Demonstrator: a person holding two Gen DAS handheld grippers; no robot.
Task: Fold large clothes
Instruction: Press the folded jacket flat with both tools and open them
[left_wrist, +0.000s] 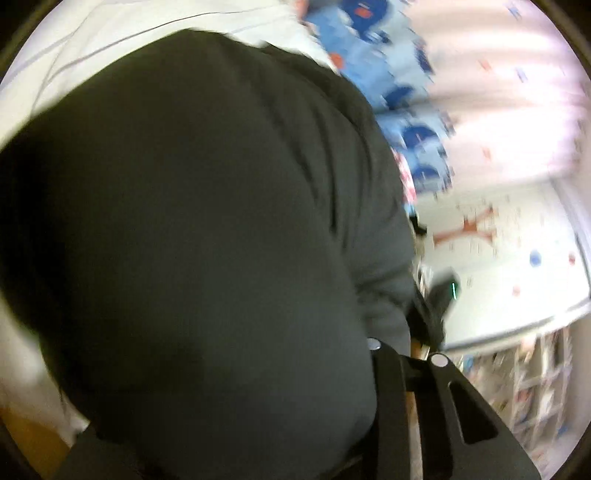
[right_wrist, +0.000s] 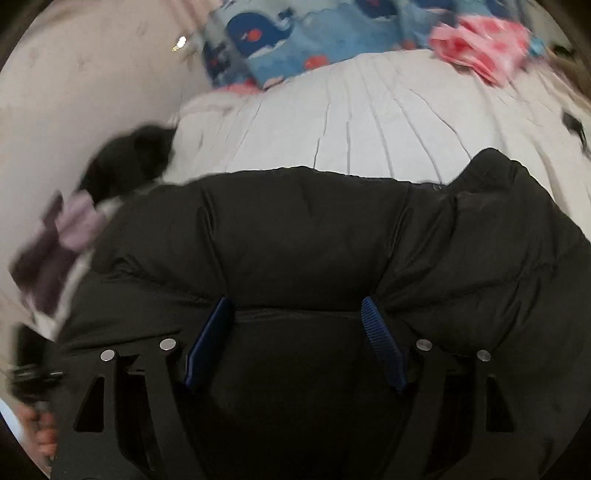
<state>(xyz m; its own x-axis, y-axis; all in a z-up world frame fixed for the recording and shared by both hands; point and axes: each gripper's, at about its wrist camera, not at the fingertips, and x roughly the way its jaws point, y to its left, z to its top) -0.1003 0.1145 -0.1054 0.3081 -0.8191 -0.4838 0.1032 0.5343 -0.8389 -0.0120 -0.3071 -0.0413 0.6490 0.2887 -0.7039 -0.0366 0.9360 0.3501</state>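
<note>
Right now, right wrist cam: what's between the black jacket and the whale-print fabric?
In the right wrist view, only a stretch of white pleated bedding separates the black jacket from the whale-print fabric. The pink cloth lies off to the right.

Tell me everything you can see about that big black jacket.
The black jacket is puffy and quilted, with stitched seams and a matte, padded look. It lies bunched on the pale striped bedcover. The right tool has its blue pads spread wide, pressing into the fabric. In the left view it fills most of the frame, hiding the left tool.
</note>
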